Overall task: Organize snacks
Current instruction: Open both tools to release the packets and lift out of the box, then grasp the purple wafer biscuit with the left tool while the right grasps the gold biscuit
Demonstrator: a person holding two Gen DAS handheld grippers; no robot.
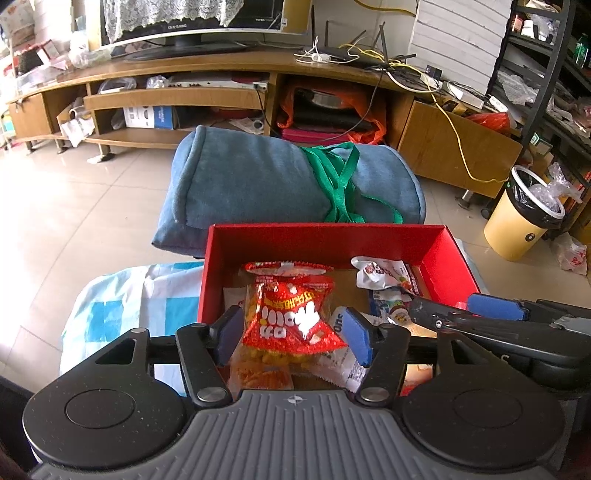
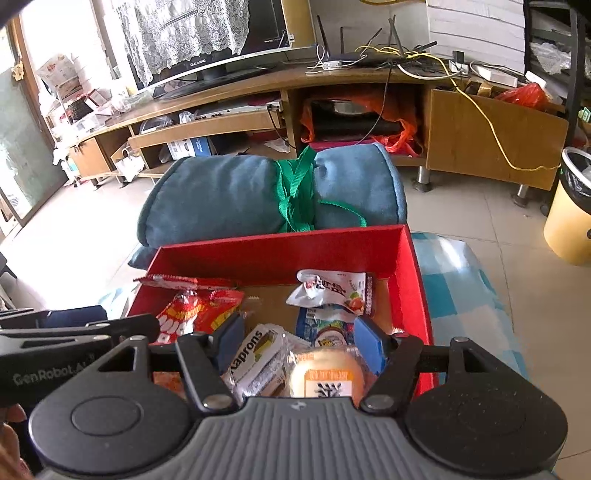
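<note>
Red cardboard box [image 1: 325, 240], open-topped, on a blue-and-white checked cloth [image 1: 122, 299] over the table; a blue rolled cushion [image 1: 258, 181] tied with a green strap [image 1: 336, 177] lies just beyond its far wall.

Contents, as seen:
- Red snack packet [image 1: 291, 317] with white lettering and orange pieces showing through its clear lower part; left half of the box.
- White crumpled packet [image 1: 380, 273] with red print; far right of the box floor.
- Blue-and-white packet [image 2: 325, 325], nearer than the white one, partly covered.
- White "Kaprons" wrapper [image 2: 255, 358], front centre.
- Pale round bun in clear wrap [image 2: 325, 373] with an orange label, front right, beside the Kaprons wrapper.

Implements:
- Left hand-held gripper [image 1: 293, 332]: jaws partly apart, straddling the red snack packet. The left pad lies against the packet's edge; the right pad stands just clear, so no firm clamp is evident.
- Right hand-held gripper [image 2: 299, 343]: jaws partly apart above the Kaprons wrapper and the bun, pads pressing on neither.

Surroundings: wooden TV stand [image 1: 221, 66] carrying a television [image 1: 192, 18], tiled floor [image 1: 74, 192], yellow waste bin [image 1: 517, 225] at right.
</note>
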